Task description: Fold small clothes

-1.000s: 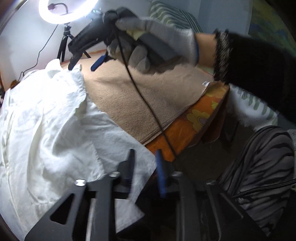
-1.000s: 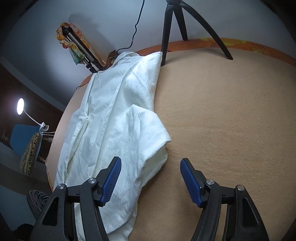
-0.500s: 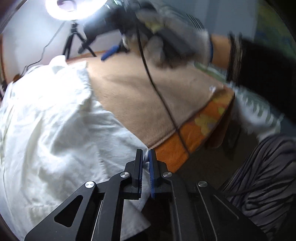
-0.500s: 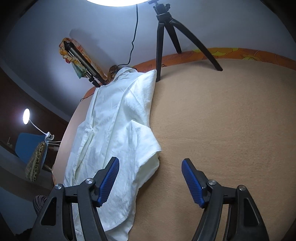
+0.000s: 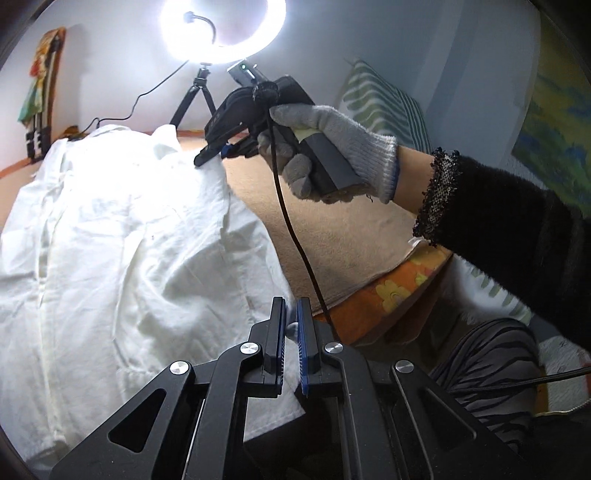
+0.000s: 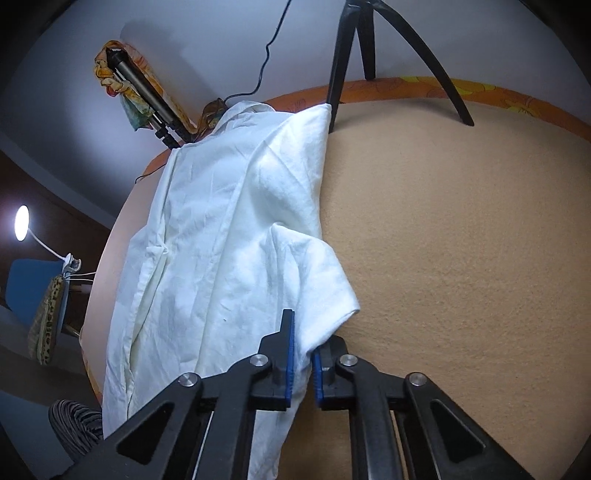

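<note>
A white shirt (image 5: 122, 251) lies spread on a tan blanket (image 5: 332, 236); it also shows in the right wrist view (image 6: 229, 236). My left gripper (image 5: 290, 332) is shut on the shirt's near hem edge. My right gripper (image 6: 302, 354) is shut on the edge of the shirt's folded sleeve (image 6: 314, 280). In the left wrist view the right gripper (image 5: 221, 153) sits at the shirt's far edge, held by a gloved hand (image 5: 332, 147).
A ring light (image 5: 221, 26) on a black tripod (image 6: 354, 55) stands at the blanket's far edge. An orange flowered sheet (image 5: 388, 295) borders the blanket. A striped pillow (image 5: 384, 103) lies behind. A cable (image 5: 295, 240) hangs from the right gripper. Bare tan blanket (image 6: 461, 240) lies right of the shirt.
Both grippers have closed: the left on the shirt's hem, the right on the sleeve edge. The right gripper moved down to the shirt's far side.
</note>
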Demonstrator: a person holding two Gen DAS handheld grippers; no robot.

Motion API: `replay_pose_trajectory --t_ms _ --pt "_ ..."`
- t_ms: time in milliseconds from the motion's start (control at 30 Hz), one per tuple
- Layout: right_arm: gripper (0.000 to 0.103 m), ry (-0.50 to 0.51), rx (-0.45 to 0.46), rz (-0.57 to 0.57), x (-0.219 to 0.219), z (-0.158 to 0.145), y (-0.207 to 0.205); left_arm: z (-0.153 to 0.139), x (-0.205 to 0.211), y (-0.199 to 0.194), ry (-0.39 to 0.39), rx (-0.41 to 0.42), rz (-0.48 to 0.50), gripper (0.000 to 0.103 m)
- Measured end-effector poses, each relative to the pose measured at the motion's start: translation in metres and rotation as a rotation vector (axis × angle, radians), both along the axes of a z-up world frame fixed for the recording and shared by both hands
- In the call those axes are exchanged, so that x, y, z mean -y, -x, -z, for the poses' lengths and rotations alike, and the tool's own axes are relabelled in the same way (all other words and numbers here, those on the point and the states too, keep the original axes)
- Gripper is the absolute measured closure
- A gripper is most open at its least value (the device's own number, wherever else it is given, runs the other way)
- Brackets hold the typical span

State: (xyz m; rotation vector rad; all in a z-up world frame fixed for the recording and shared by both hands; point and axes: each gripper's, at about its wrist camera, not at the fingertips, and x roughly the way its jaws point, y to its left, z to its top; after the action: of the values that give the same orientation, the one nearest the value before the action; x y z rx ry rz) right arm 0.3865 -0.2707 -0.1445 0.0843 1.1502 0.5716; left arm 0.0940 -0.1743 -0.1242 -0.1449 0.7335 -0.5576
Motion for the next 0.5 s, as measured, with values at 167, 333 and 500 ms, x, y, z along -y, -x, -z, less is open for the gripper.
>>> replay_pose_trajectory --t_ms 167,333,500 --pt "0.101 0.104 0.051 -0.001 -0.028 -0.024 0.010 -0.001 -0.018 0.010 0.045 0.014 -0.025 0.098" --pt "0.102 0.199 0.091 -0.028 -0.069 -0.040 0.017 0.002 -0.042 0.017 0.089 -0.003 -0.063 0.098" --pt "0.102 0.279 0.119 -0.078 -0.116 -0.044 0.023 0.005 -0.069 0.024 0.111 -0.002 -0.105 0.098"
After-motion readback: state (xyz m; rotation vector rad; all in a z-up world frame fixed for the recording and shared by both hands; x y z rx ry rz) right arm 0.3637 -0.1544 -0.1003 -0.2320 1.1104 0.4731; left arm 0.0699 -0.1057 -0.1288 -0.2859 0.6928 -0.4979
